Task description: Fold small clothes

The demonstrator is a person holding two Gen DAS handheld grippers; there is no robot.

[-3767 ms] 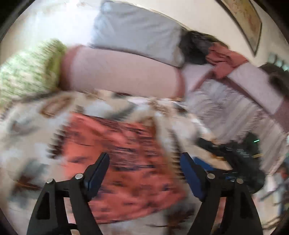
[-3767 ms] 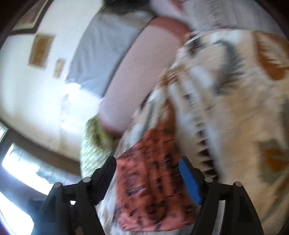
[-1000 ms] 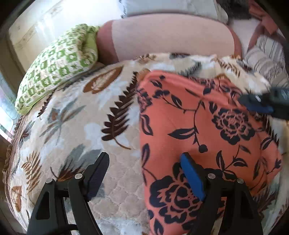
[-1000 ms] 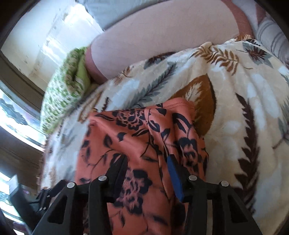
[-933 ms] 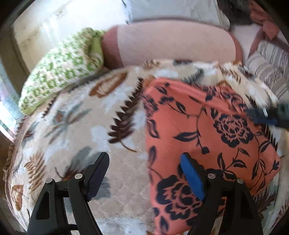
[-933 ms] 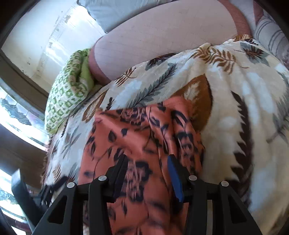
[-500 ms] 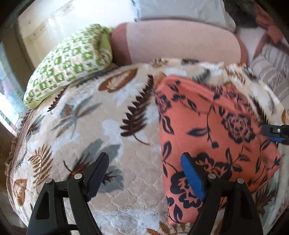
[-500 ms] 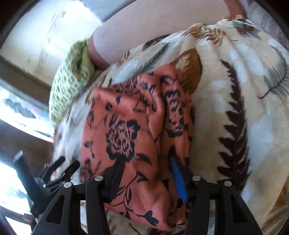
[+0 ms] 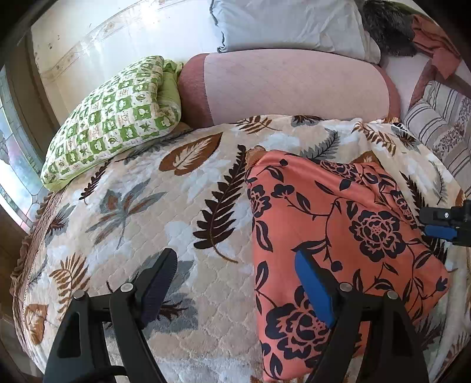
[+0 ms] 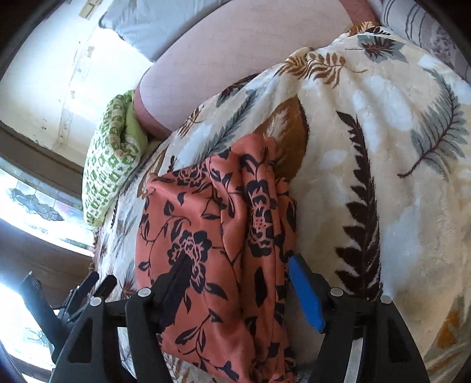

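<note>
An orange garment with black flowers (image 9: 338, 229) lies folded on the leaf-patterned blanket (image 9: 147, 206). My left gripper (image 9: 235, 282) hovers open over its left edge. One finger is above the blanket, the blue-padded finger (image 9: 313, 288) above the cloth, and nothing is gripped. The right gripper (image 9: 438, 225) shows at the garment's right edge. In the right wrist view the right gripper (image 10: 240, 288) straddles the bunched right side of the garment (image 10: 206, 224). Its jaws are opening, with the cloth lying loose between the pads. The left gripper (image 10: 88, 291) shows at lower left.
A green checked pillow (image 9: 112, 117), a pink bolster (image 9: 288, 85) and a grey pillow (image 9: 288, 23) line the far side of the bed. Striped cushions (image 9: 435, 117) sit at the right. A window (image 10: 35, 206) is at the left, beyond the blanket's edge.
The right jaws have spread and let go of the garment's folded edge, and that gripper has drawn back toward the garment's right side. The left gripper stays open.
</note>
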